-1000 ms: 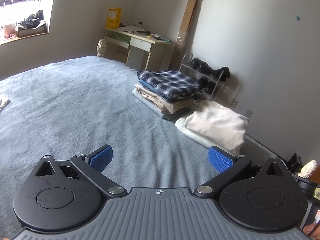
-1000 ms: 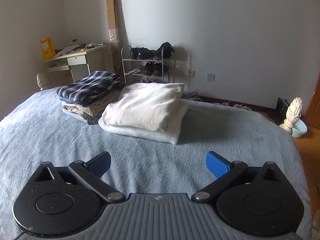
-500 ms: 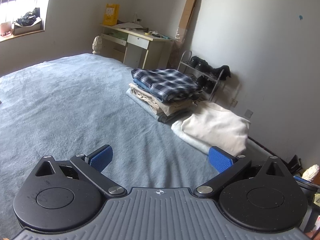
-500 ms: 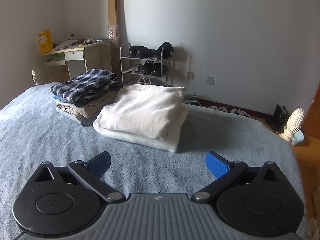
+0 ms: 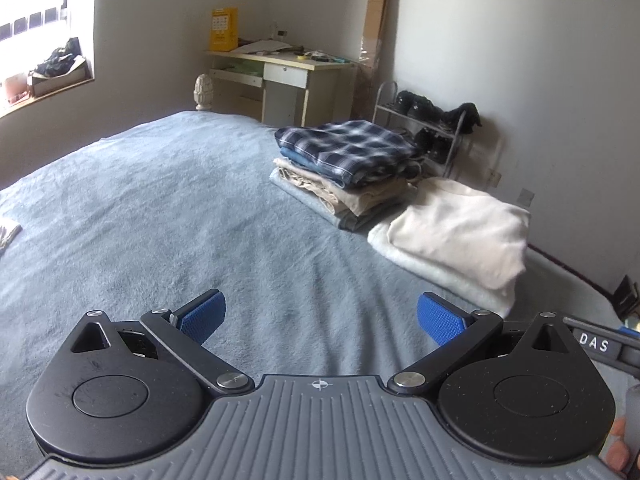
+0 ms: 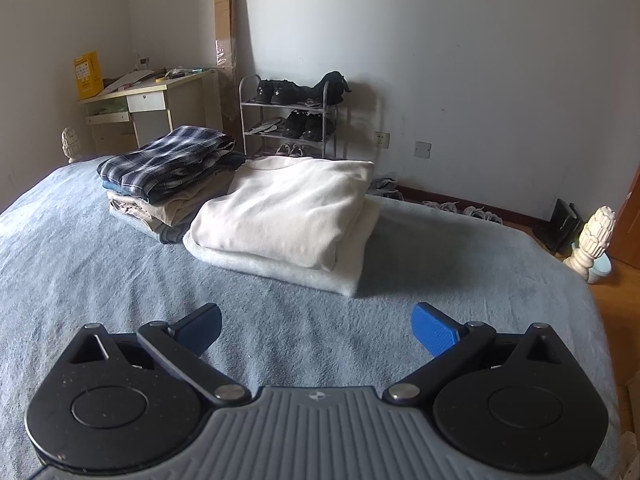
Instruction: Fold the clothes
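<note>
- The jaws of the left gripper (image 5: 320, 316) were held wide apart, with nothing between the blue pads (image 5: 202, 316).
- The jaws of the right gripper (image 6: 316, 328) were likewise spread wide and empty; its blue pads (image 6: 434, 332) were apart from any fabric.
- Both grippers were positioned above the bed (image 5: 160, 220), which was covered by a grey-blue blanket; no contact with the blanket could be confirmed.
- In the left wrist view, part of a second tool marked "DAS" (image 5: 596, 344) and fingertips of a hand (image 5: 616, 448) were seen at the lower right edge.
- A folded cream garment (image 6: 288, 208) was located ahead of the right gripper, resting on a folded white layer (image 6: 280, 268) on the bed.
- Just beside it, on its left in the right wrist view, a stack of folded clothes (image 6: 168, 192) was placed, topped by a blue plaid shirt (image 6: 168, 160); beige and grey items lay beneath.
- The same stack (image 5: 344, 188) and cream garment (image 5: 460, 232) were seen to the right of centre in the left wrist view.
- Beyond the bed, a counter (image 6: 148, 100) with a yellow box (image 6: 86, 74), a shoe rack (image 6: 292, 116) and a tall cardboard piece (image 6: 224, 20) stood against the walls.
- A window (image 5: 40, 40) was visible at the left.
</note>
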A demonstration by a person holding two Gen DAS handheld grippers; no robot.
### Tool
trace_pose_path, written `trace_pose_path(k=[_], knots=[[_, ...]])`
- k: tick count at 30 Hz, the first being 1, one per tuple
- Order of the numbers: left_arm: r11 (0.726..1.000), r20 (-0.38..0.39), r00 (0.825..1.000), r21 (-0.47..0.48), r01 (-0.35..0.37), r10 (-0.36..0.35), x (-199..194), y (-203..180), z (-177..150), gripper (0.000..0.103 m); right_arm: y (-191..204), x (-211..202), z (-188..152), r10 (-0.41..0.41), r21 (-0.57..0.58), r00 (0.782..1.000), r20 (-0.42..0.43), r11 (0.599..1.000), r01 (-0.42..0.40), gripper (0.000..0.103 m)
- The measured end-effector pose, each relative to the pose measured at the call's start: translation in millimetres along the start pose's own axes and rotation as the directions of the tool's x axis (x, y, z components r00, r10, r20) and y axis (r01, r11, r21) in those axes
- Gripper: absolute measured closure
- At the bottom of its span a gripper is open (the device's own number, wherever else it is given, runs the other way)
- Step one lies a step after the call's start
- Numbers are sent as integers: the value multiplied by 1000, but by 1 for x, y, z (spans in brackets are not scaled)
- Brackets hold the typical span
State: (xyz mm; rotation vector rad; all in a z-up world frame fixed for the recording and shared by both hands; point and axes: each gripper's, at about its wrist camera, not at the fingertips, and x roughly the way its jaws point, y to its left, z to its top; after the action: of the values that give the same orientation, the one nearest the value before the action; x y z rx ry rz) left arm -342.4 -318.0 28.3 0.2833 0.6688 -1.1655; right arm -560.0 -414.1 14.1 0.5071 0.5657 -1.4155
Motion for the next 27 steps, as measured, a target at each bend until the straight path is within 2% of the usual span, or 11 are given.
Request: trace_pose_path(k=[10,21,27], knots=[[999,8,1000,-32,-2,2,-10,2,0,0,-7,-5,-2,-1,17,1000,-1,1000,1,0],[1000,43,999,19,-17,16,-20,-2,-2,0,-5,-15,-1,-8,14,1000,15,1000,8,0],[1000,-20,1000,21,8,-8,-13,-3,-10,0,-3,-20,-3,-23,7,999,23,1000,22,0]])
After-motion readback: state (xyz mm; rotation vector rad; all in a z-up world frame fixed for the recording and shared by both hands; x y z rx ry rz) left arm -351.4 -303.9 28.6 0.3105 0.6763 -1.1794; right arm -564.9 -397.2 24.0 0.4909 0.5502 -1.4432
